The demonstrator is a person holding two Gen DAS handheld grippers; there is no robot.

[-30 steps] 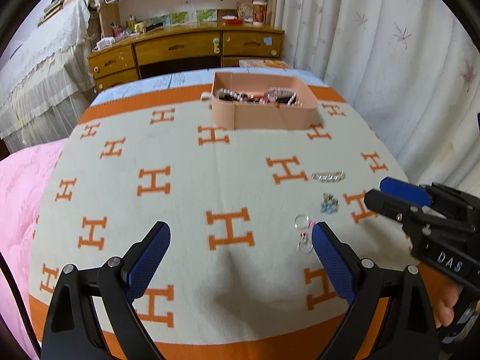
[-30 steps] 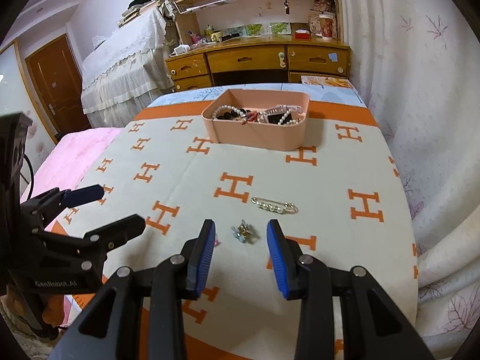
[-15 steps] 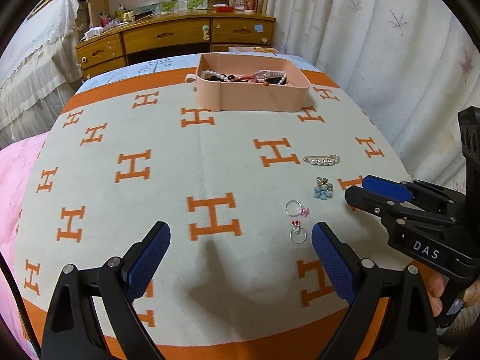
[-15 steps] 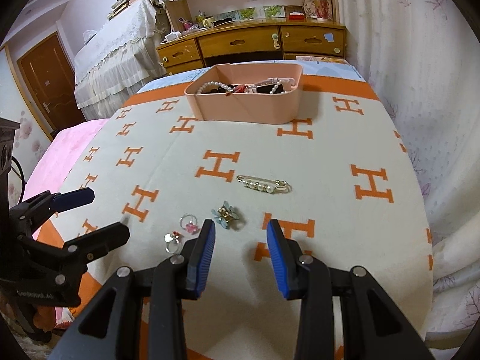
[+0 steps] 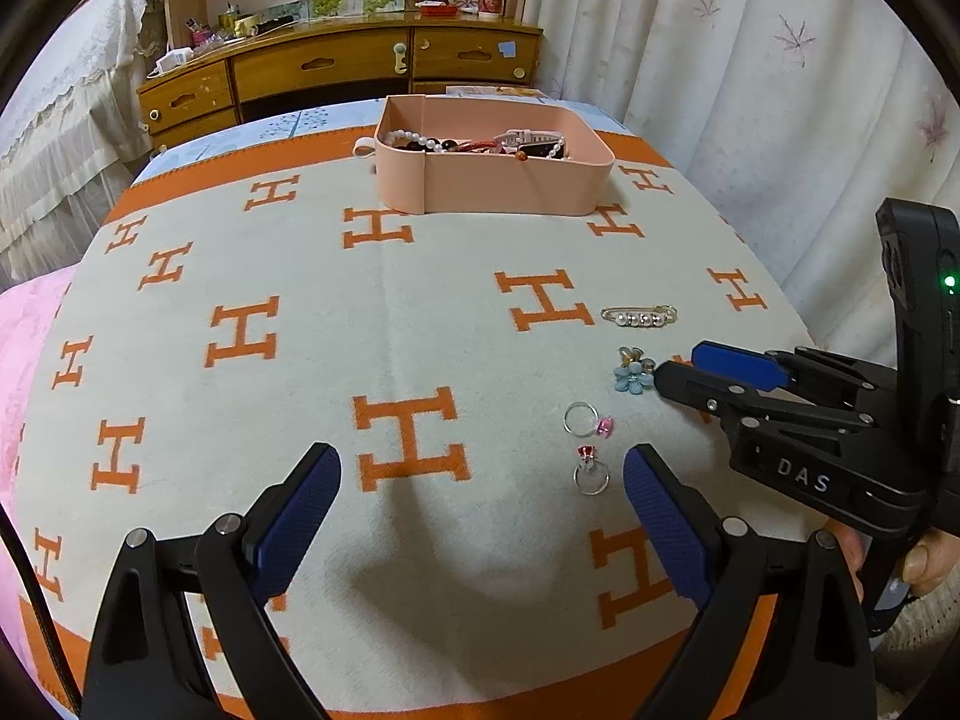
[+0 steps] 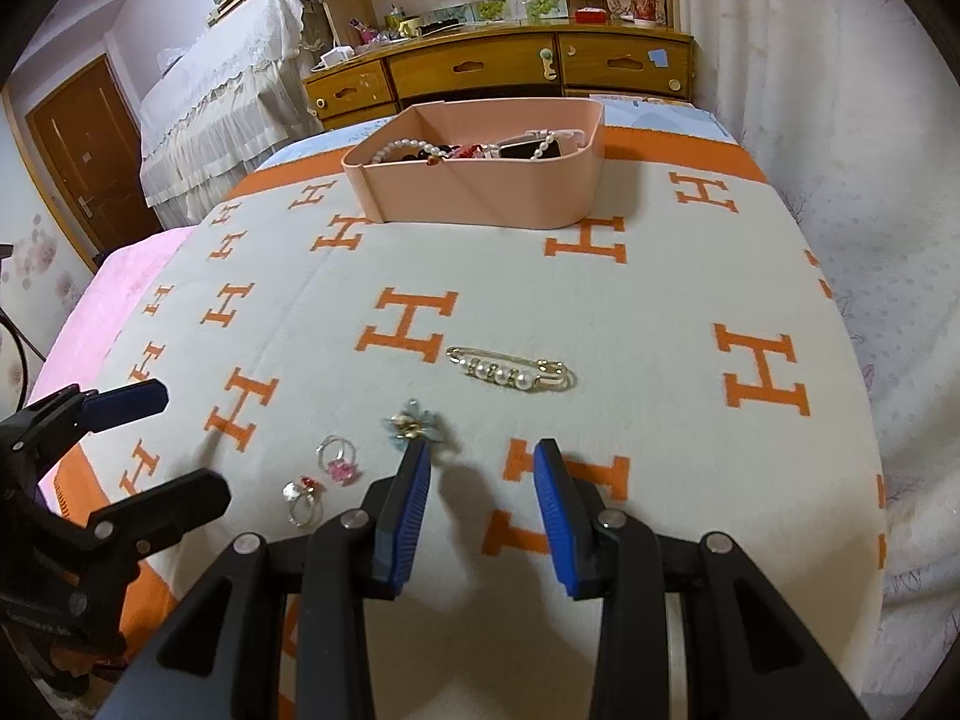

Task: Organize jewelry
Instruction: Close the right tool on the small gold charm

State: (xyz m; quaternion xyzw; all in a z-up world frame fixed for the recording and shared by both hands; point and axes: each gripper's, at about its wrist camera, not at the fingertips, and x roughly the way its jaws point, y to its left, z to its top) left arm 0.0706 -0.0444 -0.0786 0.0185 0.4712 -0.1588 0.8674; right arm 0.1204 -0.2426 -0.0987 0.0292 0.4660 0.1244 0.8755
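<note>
Both claws hover empty over the blanket: right gripper [image 6: 483,462] narrowly parted at lower centre of its view, left gripper [image 5: 483,480] spread wide. Just past the right claw's left fingertip lies a blue flower clip [image 6: 414,423]; two rings [image 6: 336,462] sit lower left, a pearl pin [image 6: 513,371] above centre. Farther up stands the pink tray [image 6: 480,198] holding beads, on the orange-lettered blanket [image 6: 660,300].
</note>
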